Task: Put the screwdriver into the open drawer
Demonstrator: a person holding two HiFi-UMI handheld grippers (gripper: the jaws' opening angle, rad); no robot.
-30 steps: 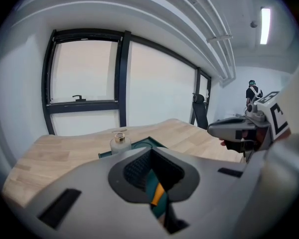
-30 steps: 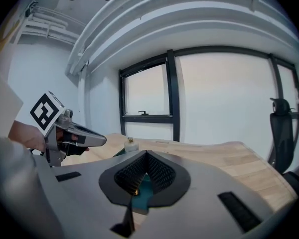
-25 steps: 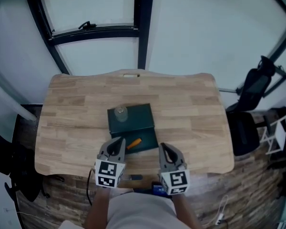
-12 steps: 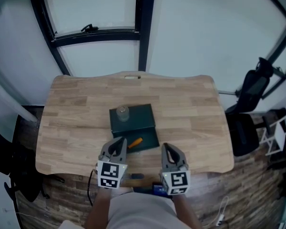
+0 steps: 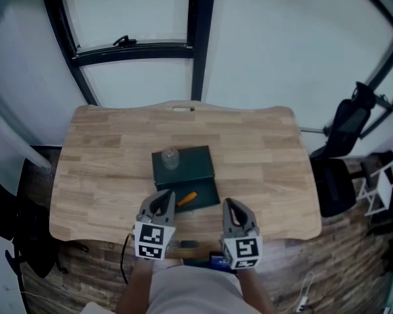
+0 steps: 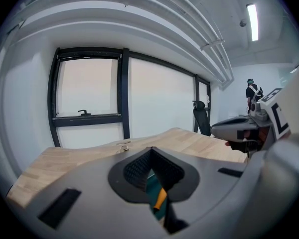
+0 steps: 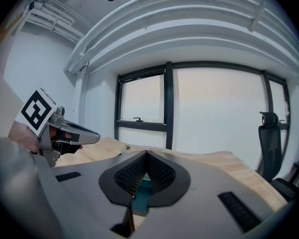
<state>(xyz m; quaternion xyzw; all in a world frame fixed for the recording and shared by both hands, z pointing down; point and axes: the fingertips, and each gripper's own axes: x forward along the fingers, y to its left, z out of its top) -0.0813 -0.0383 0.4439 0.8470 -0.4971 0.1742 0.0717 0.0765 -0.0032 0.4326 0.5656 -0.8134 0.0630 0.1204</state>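
Both unmoved, left gripper (image 5: pixel 164 195), right gripper (image 5: pixel 230 205), screwdriver (image 5: pixel 186 197) still in drawer (image 5: pixel 208 193)

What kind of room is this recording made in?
Probably an office or lab room: a wooden desk, tall black-framed windows behind it, and a black office chair beside it.

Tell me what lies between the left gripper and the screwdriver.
Nothing loose. In the head view, only a short stretch of the open drawer separates the left gripper from the screwdriver, which lies inside it.
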